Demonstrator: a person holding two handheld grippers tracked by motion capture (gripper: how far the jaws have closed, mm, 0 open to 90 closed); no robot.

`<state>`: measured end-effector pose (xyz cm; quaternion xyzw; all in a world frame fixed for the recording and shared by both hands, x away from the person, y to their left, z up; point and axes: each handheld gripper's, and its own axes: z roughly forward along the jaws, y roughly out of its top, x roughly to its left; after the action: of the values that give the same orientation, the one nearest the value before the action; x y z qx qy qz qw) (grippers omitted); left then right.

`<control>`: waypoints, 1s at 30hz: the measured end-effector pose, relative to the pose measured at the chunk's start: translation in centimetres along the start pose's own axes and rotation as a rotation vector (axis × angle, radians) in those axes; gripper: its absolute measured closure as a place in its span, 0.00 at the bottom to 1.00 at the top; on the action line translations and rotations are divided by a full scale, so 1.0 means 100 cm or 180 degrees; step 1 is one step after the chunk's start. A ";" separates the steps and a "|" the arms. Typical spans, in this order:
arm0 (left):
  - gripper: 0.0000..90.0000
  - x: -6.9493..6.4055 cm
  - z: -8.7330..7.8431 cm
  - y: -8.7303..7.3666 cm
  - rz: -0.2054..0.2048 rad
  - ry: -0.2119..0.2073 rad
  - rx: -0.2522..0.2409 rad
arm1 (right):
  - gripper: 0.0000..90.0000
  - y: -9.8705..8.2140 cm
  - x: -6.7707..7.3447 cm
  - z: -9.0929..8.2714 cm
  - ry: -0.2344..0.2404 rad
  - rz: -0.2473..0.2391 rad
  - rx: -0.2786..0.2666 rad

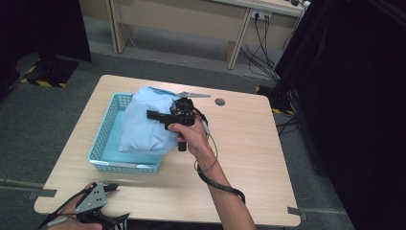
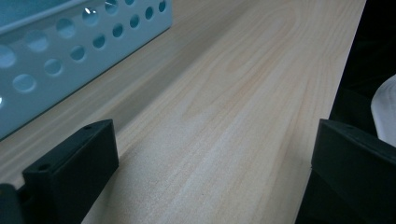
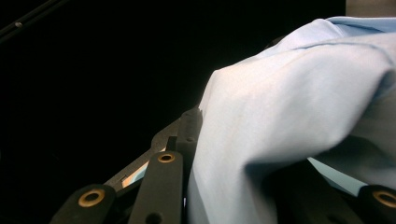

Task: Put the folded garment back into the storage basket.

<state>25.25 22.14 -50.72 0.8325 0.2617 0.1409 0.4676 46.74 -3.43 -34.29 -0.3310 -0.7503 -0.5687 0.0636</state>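
Note:
A light blue cloth lies bunched in a pale blue perforated basket on the left half of the wooden table. My right gripper reaches over the basket from the right, pointing left, and is shut on a fold of the cloth. In the right gripper view the fabric drapes over the jaws and hides the far one. My left gripper rests at the table's front left edge. Its jaws stand open over bare wood, with the basket wall just to one side.
A small round grommet sits in the tabletop behind the right hand. Desks, wall sockets and cables stand on the floor beyond the table. A dark curtain hangs to the right. The right gripper's cable loops along the forearm.

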 end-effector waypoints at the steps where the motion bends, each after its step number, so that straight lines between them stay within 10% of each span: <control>1: 0.00 0.000 0.000 0.000 0.0001 0.0000 0.0000 | 0.81 0.000 0.000 0.002 -0.0001 -0.0001 0.0008; 30: 0.00 0.000 0.000 0.000 0.0010 -0.0005 -0.0002 | 0.81 -0.014 -0.011 0.071 -0.0121 0.0137 0.0315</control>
<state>25.24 22.15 -50.74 0.8328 0.2599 0.1411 0.4679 48.75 2.30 -38.39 -0.3543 -0.7713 -0.5230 0.0778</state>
